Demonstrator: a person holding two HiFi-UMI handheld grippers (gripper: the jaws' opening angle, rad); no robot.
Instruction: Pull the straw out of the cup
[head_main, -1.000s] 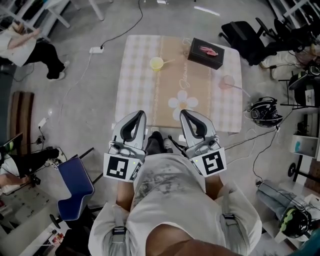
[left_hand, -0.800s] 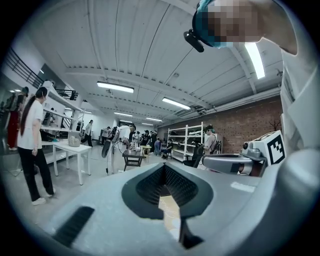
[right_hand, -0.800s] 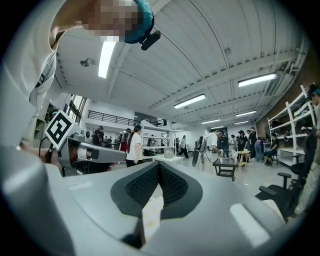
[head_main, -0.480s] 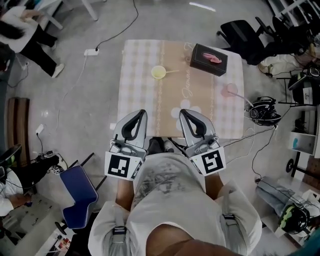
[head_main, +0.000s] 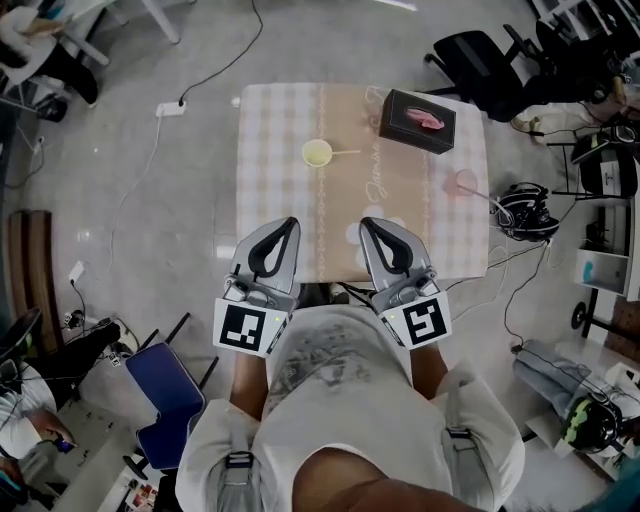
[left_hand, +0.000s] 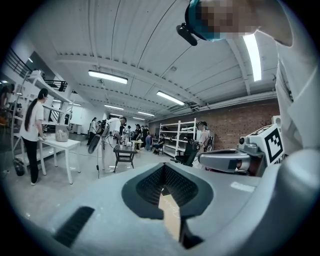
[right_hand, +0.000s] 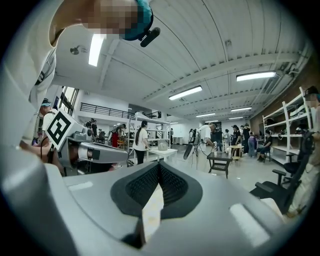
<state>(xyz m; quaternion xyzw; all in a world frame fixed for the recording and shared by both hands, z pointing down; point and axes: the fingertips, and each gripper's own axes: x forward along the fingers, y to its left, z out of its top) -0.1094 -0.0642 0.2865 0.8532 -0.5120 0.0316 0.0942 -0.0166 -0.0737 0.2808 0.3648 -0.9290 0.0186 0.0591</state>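
A small yellow cup (head_main: 317, 153) stands on the checked tablecloth of the table (head_main: 270, 130), with a thin straw (head_main: 346, 152) leaning out to its right. A pink cup (head_main: 461, 182) with its own straw (head_main: 487, 193) sits near the table's right edge. My left gripper (head_main: 288, 222) and right gripper (head_main: 366, 222) hover side by side over the table's near edge, well short of both cups. Both are shut with nothing between the jaws. In the left gripper view the left gripper (left_hand: 164, 166) points level into the room, as does the right gripper (right_hand: 159, 165) in its own view.
A black box (head_main: 417, 118) with a pink item on top lies at the table's far right corner. A blue chair (head_main: 165, 375) stands at my left, black office chairs (head_main: 470, 60) beyond the table, cables and a power strip (head_main: 167, 108) on the floor. People stand farther off.
The table has drawn nearer in the head view. Both grippers now overlap its near edge, where before they were over the floor short of it. Both jaws stayed shut.
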